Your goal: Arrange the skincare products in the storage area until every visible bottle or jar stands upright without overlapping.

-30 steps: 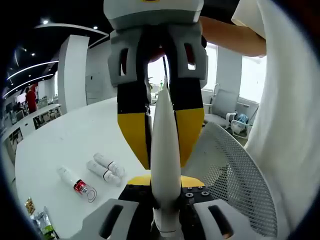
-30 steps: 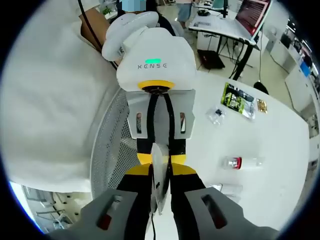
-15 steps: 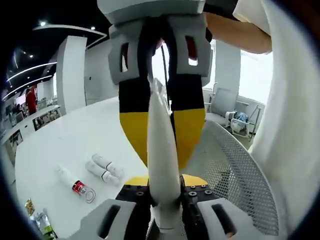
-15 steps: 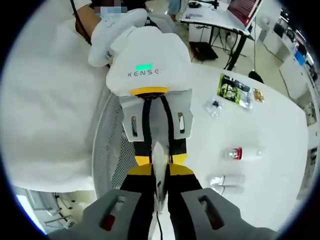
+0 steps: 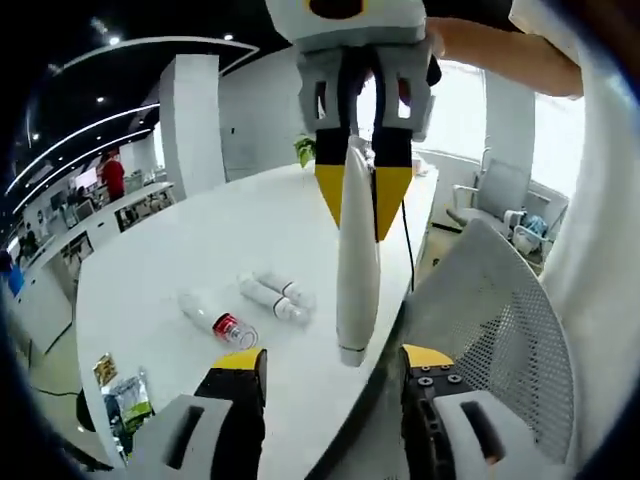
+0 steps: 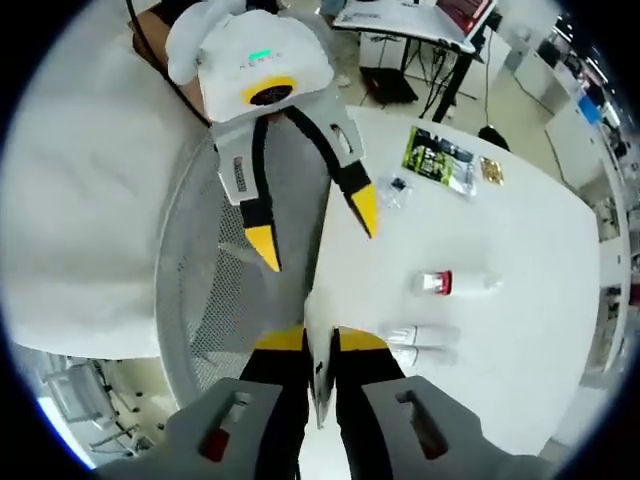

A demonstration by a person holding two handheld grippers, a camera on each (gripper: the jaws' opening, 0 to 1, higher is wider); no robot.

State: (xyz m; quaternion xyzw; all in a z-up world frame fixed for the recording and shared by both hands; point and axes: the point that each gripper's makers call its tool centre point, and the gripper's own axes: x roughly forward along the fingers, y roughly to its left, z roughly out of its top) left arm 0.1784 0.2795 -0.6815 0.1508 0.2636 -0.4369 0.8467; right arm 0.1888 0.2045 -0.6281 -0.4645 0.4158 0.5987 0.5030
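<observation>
The left gripper [image 5: 332, 385] has its jaws spread wide at 6 o'clock, gripping nothing. The right gripper [image 5: 362, 195], at 12 o'clock, pinches a white tube [image 5: 357, 258] hanging cap-down. At 9 o'clock three bottles [image 5: 250, 305] lie flat on the white worktop [image 5: 200, 250].

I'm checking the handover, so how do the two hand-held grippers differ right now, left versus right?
The left hand-held gripper has its jaws spread wide with nothing between them, while the right hand-held gripper is shut on the white tube. The left one sits beside the mesh basket; the right one hangs the tube above the white table. Both have yellow-tipped jaws and grey bodies.
</observation>
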